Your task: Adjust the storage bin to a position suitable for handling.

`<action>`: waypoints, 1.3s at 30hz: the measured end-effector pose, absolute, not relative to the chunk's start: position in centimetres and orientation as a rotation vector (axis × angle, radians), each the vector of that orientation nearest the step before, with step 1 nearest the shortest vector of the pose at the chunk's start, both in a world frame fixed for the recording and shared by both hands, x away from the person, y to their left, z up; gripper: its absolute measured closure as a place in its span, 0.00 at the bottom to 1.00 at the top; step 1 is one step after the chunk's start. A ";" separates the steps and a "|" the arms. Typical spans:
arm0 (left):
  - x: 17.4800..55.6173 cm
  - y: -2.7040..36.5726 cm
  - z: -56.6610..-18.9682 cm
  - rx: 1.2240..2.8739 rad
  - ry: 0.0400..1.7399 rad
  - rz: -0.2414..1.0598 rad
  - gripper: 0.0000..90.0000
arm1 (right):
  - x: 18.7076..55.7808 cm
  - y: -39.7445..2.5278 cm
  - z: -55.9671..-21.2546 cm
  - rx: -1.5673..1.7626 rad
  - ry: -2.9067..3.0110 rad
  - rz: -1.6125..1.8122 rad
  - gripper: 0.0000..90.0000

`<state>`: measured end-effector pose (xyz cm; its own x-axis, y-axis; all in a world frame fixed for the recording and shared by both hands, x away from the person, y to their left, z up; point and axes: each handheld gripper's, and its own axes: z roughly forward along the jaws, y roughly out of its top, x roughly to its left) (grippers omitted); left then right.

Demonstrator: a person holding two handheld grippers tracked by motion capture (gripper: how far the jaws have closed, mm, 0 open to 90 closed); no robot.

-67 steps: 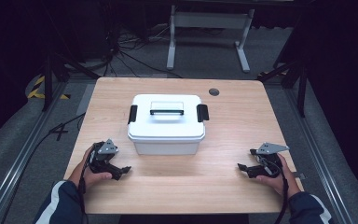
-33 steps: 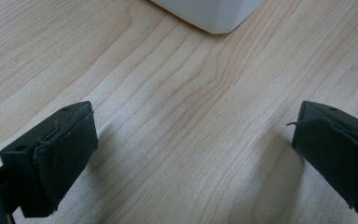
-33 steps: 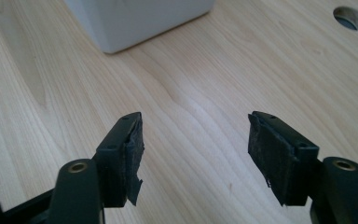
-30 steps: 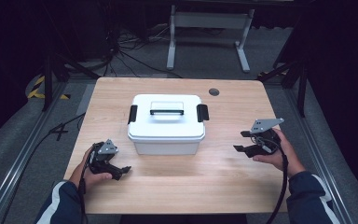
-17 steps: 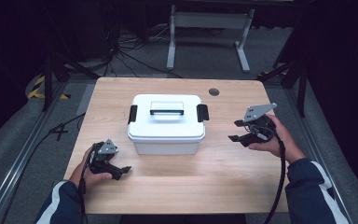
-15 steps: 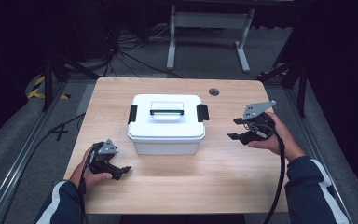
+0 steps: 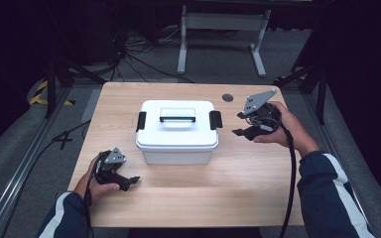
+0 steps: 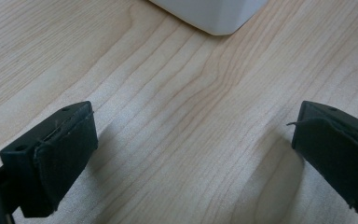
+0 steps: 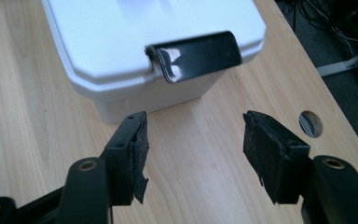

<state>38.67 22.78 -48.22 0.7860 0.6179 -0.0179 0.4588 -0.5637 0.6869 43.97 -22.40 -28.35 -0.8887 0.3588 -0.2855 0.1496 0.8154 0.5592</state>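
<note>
White storage box (image 7: 177, 130) at frame centre, lid on and both black latches closed; opening not yet begun
Right gripper (image 7: 241, 126), jaws spread, hangs just beside the right latch (image 9: 193, 55) without touching; left gripper (image 7: 130, 181), jaws spread wide, rests on the wooden table (image 7: 238, 188) at lower left, apart from the box. No brand, label or writing legible

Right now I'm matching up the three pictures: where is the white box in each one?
High view: white box mid-table, between the grippers.
Left gripper view: one bottom corner at the top edge.
Right gripper view: upper left, its black latch facing the open jaws.
Shared landmark: the wooden table.
</note>
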 end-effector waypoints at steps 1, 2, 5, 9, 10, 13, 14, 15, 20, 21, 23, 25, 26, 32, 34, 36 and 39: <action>38.7 22.8 -48.2 2.269 0.794 0.293 0.01 | 44.1 -22.0 -28.2 0.369 2.619 0.758 0.46; 38.7 22.8 -48.2 2.267 0.787 0.299 0.01 | 44.3 -21.7 -28.0 0.361 2.627 0.752 0.46; 38.7 22.8 -48.2 2.267 0.788 0.300 0.01 | 44.7 -20.5 -27.3 0.321 2.630 0.729 0.47; 38.7 22.8 -48.2 2.267 0.791 0.302 0.01 | 45.2 -18.8 -26.5 0.273 2.636 0.722 0.48; 38.7 22.8 -48.2 2.267 0.792 0.302 0.01 | 45.3 -18.3 -26.4 0.259 2.643 0.714 0.49; 38.7 22.8 -48.2 2.266 0.793 0.304 0.01 | 45.5 -17.1 -26.1 0.229 2.650 0.697 0.49; 38.7 22.8 -48.2 2.267 0.793 0.303 0.01 | 45.6 -16.8 -26.1 0.224 2.656 0.698 0.49; 38.7 22.8 -48.2 2.267 0.793 0.303 0.01 | 45.7 -16.3 -26.0 0.211 2.653 0.695 0.49; 38.7 22.8 -48.2 2.269 0.789 0.304 0.01 | 46.1 -14.7 -26.1 0.171 2.673 0.672 0.51; 38.7 22.8 -48.2 2.269 0.789 0.304 0.01 | 46.1 -14.7 -26.1 0.171 2.673 0.672 0.51; 38.7 22.8 -48.2 2.269 0.791 0.306 0.01 | 46.4 -14.1 -26.0 0.149 2.678 0.672 0.52; 38.7 22.8 -48.2 2.269 0.791 0.305 0.01 | 46.5 -13.4 -25.9 0.137 2.686 0.657 0.52; 38.7 22.8 -48.2 2.268 0.791 0.305 0.01 | 46.7 -13.0 -26.0 0.119 2.689 0.645 0.53; 38.7 22.8 -48.2 2.272 0.786 0.304 0.01 | 47.0 -11.2 -26.2 0.094 2.717 0.593 0.55; 38.7 22.8 -48.2 2.272 0.786 0.304 0.01 | 47.1 -10.7 -26.3 0.095 2.727 0.590 0.57; 38.7 22.8 -48.2 2.273 0.784 0.304 0.01 | 47.2 -10.0 -26.5 0.076 2.731 0.573 0.58; 38.7 22.8 -48.2 2.273 0.783 0.304 0.01 | 47.3 -9.3 -26.7 0.063 2.736 0.565 0.59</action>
<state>38.72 22.84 -48.20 0.7894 0.6139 -0.0061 0.4487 -0.5702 0.6882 47.29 -9.27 -26.71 -0.9394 0.1113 -0.3242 -0.0262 0.9197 0.3917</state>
